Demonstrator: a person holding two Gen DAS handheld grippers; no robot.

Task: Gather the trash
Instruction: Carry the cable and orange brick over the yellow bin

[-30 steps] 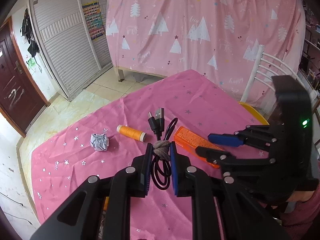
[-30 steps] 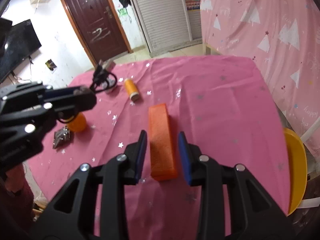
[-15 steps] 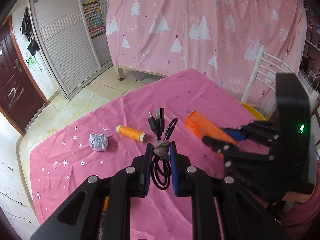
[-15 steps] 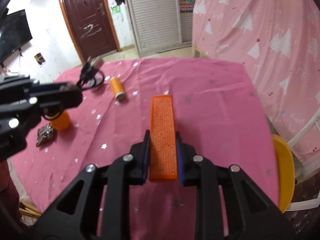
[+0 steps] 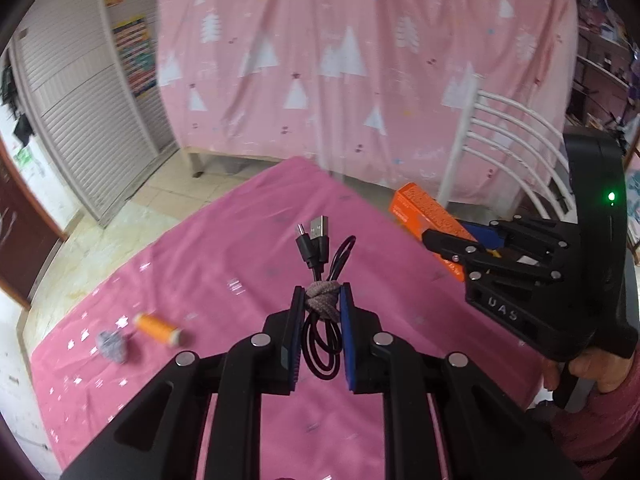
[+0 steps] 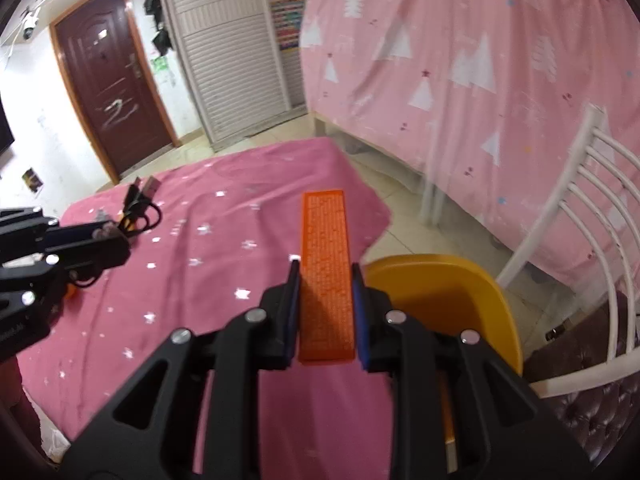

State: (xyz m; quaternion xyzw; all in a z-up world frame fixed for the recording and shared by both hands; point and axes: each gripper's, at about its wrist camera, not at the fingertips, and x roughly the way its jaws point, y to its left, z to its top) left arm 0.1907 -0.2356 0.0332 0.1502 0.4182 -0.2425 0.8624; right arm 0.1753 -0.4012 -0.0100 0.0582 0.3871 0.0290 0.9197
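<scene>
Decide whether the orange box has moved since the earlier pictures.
Yes. The orange box, clamped in the right gripper, has left the tablecloth and been carried toward the yellow bin.

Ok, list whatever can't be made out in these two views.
- Left wrist view: small grey crumpled wad and orange thread spool, smeared by motion blur.
- Right wrist view: print on the flat orange box, too small; yellow container, its inside hidden by the right claw.

Spool [image 5: 157, 329] and crumpled wad [image 5: 111, 345] lay side by side on the table [image 5: 224, 264] at lower left, coiled cable [image 5: 320, 276] at centre, box [image 5: 430, 216] at right, chair [image 5: 516, 140] behind it.
</scene>
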